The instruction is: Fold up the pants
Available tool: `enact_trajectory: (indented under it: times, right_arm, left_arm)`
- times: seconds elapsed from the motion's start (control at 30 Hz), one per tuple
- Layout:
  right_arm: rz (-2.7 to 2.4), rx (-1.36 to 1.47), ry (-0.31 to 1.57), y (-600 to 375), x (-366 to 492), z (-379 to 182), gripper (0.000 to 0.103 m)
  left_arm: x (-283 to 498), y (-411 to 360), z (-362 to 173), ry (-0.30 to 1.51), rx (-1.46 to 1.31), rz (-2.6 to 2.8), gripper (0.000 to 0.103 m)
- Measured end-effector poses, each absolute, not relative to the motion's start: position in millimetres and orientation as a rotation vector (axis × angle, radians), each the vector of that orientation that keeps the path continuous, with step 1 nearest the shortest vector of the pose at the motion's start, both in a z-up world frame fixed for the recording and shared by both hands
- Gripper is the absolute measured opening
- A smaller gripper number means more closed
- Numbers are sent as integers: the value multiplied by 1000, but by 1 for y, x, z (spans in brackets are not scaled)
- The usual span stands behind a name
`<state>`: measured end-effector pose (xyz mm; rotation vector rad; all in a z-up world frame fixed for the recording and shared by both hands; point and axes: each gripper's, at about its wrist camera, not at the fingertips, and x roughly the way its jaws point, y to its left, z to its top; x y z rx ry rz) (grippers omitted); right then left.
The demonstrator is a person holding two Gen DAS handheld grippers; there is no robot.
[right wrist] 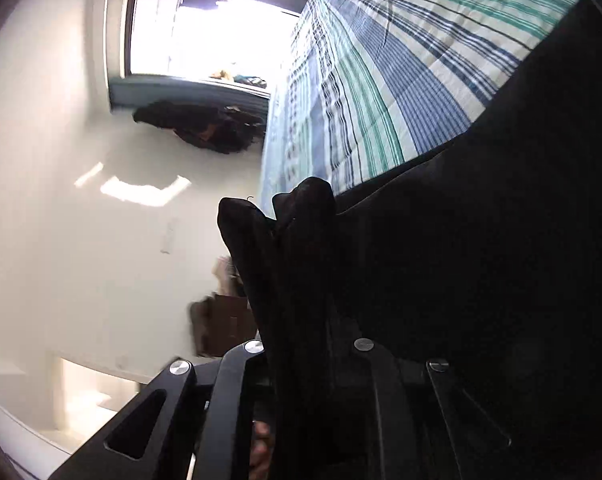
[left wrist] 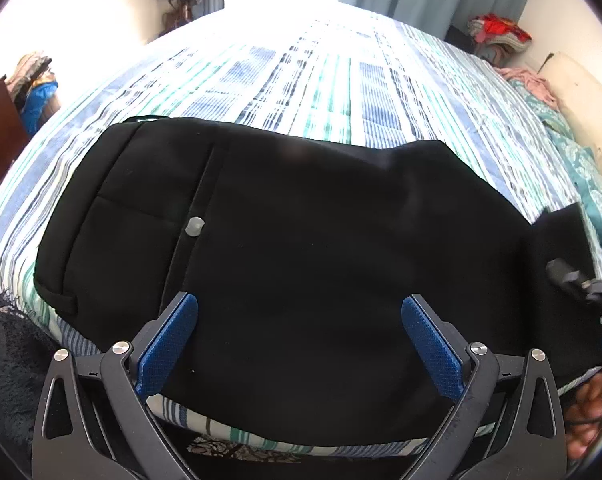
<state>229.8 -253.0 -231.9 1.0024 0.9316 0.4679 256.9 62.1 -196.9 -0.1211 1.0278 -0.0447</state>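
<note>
Between spread left fingers (left wrist: pixel 169 344): black pants (left wrist: pixel 301 260) on bed; right fingers clamp bunched fabric.

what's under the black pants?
The black pants lie on a striped bedsheet, which shows beyond them and along the near edge. Whatever lies directly beneath the cloth is hidden. The right gripper pinches a bunch of the fabric.

Left wrist view: low over bed (left wrist: pixel 321 92); right rolled sideways (both share pants (left wrist: pixel 301 240)).
</note>
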Motion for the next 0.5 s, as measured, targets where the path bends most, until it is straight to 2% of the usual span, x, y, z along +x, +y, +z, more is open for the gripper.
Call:
enact_trajectory:
  times: [0.03, 0.07, 0.17, 0.27, 0.4, 0.5]
  right_arm:
    - [439, 846, 993, -225, 239, -231, 33]
    - [424, 701, 1050, -198, 245, -230, 53]
    - [562, 493, 1037, -154, 239, -206, 74]
    - [600, 344, 922, -152, 205, -173, 85]
    - [453, 278, 837, -211, 144, -172, 86]
    - [298, 381, 800, -279, 134, -170, 86]
  left_arm:
    - [256, 62, -197, 1027, -117, -50, 102]
    - [254, 62, -196, 1026, -109, -51, 102]
    - [246, 61, -195, 1022, -113, -61, 102]
    - [249, 69, -192, 1023, -192, -94, 102]
    - [248, 49, -175, 1003, -278, -192, 101]
    - [242, 17, -157, 925, -220, -259, 99]
